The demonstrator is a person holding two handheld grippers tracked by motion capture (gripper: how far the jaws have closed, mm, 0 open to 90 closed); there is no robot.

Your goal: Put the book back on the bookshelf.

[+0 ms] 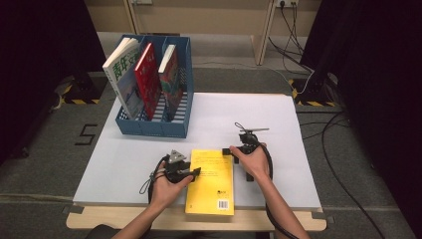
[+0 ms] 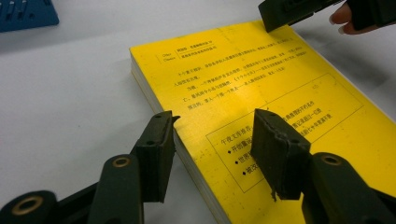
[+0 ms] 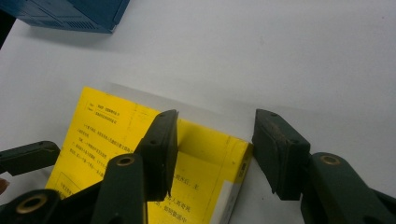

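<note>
Far-left corner of surface (image 1: pixel 278 114) blocked by blue file rack (image 1: pixel 149 124) with three upright books (image 1: pixel 147 79). Yellow book (image 1: pixel 211 181) lies flat at near edge, a claw on each side: left claw (image 1: pixel 195 172), right claw (image 1: pixel 228 150). Right half and centre open between rack and yellow book.

The yellow book (image 1: pixel 210 181) lies flat and closed on the white tabletop (image 1: pixel 278 124), back cover up, with black printed text in framed blocks and a white barcode patch at its near right corner. Its pale page block shows along the left long edge in the left gripper view (image 2: pixel 154 100). Taking the blue file rack (image 1: pixel 149 127) as landmark, the book sits well apart from it, nearer the person and a little to the right, its long sides running away from the tabletop's near edge, which its barcode end slightly overhangs. In the right gripper view its far corner (image 3: pixel 210 154) appears slightly tilted.
</note>
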